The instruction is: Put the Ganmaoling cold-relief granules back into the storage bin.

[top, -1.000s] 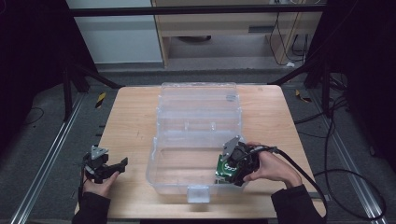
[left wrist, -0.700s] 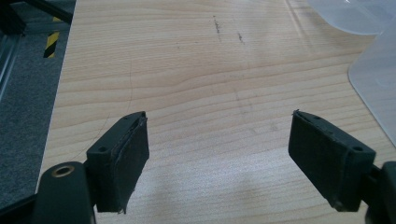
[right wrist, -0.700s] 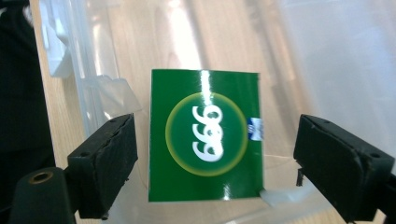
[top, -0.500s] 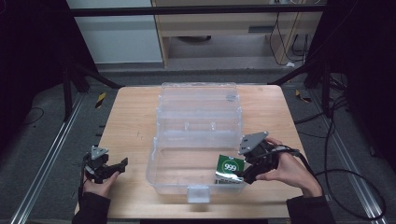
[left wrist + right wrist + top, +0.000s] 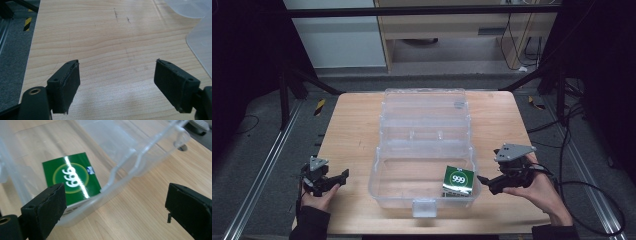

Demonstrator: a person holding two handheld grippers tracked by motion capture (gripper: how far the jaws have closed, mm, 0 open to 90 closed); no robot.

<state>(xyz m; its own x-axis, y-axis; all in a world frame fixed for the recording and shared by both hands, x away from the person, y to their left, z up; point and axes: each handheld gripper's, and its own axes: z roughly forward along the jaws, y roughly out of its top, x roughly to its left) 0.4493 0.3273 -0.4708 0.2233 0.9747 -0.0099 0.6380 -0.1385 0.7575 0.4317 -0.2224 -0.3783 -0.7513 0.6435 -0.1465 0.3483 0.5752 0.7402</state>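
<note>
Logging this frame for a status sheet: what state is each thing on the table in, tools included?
Clear plastic box: open, lid folded back flat.
Green packet: lying inside the box, near its right wall, released.
Right tool: jaws have just been opening, nothing between them, outside the box.
Left tool: open, empty, over bare table.
</note>
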